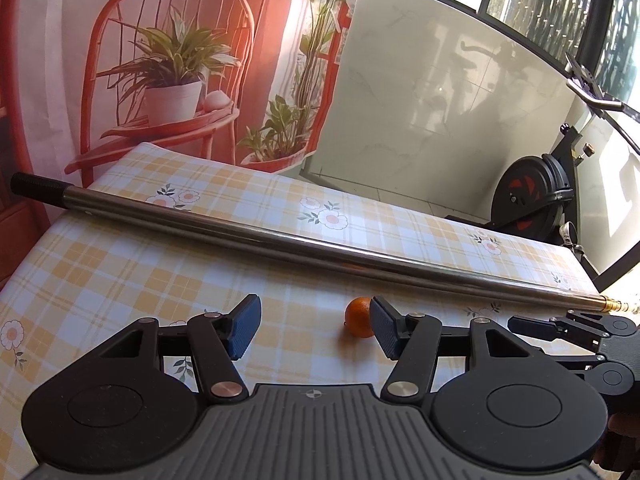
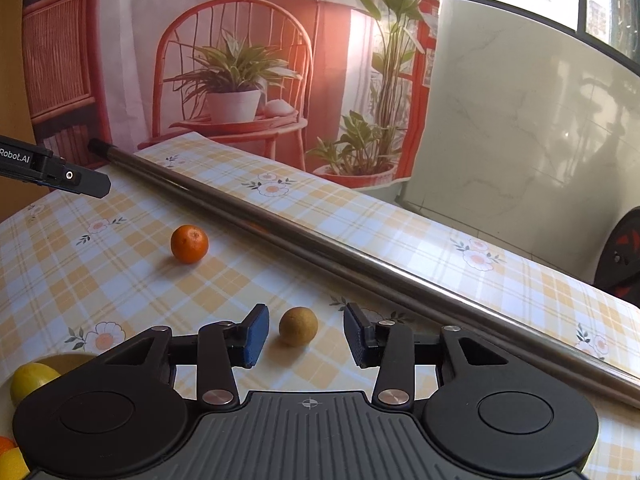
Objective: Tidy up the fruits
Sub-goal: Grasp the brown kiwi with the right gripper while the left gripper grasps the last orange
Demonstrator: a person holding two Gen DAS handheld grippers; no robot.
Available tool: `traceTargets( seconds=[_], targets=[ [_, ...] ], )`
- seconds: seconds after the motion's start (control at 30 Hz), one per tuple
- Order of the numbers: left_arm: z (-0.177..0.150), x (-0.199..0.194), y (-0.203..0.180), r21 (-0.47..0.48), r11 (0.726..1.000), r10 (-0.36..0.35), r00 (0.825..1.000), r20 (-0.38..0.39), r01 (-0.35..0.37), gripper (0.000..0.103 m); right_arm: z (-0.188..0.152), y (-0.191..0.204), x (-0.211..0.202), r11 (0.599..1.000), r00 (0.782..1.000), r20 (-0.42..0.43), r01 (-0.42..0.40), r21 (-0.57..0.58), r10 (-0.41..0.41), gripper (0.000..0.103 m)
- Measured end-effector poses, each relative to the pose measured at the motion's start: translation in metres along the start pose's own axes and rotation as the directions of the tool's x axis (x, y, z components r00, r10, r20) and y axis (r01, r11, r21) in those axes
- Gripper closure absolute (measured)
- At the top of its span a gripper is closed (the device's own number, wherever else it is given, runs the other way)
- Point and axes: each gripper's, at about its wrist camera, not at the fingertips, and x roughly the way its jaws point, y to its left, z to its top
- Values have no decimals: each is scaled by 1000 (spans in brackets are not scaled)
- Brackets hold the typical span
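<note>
Right gripper [image 2: 306, 334] released, jaws straddling brown fruit [image 2: 298, 326]; advance slightly, centre it, then close gently. Left gripper [image 1: 316, 328] released, mandarin [image 1: 359, 317] beside its right pad.

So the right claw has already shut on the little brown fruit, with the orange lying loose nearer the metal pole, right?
Not quite. In the right wrist view the right gripper is open: the little brown fruit sits loose between its fingers, ungripped. The orange does lie loose nearer the metal pole.
</note>
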Motion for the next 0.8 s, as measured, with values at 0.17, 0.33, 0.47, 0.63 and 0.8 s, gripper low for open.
traceTargets(
  seconds=[0.17, 0.33, 0.47, 0.63, 0.8],
  targets=[
    [0, 11, -7, 20, 1000, -16, 1000, -17, 16, 41, -4, -3, 21, 998, 999, -10, -44, 42, 44, 66],
    [-1, 22, -17, 45, 998, -40, 998, -41, 42, 41, -9, -3, 35, 997, 998, -22, -51, 56, 52, 73],
    [-1, 34, -23, 64, 996, -53, 997, -55, 57, 41, -15, -9, 37, 994, 998, -10, -54, 93, 55, 79],
    [2, 55, -20, 5, 997, -81, 993, -91, 82, 41, -22, -17, 26, 987, 997, 35, -66, 149, 61, 79],
    [3, 74, -20, 14, 998, -64, 992, -104, 66, 41, -27, -24, 6, 979, 995, 89, -58, 195, 42, 79]
  ],
)
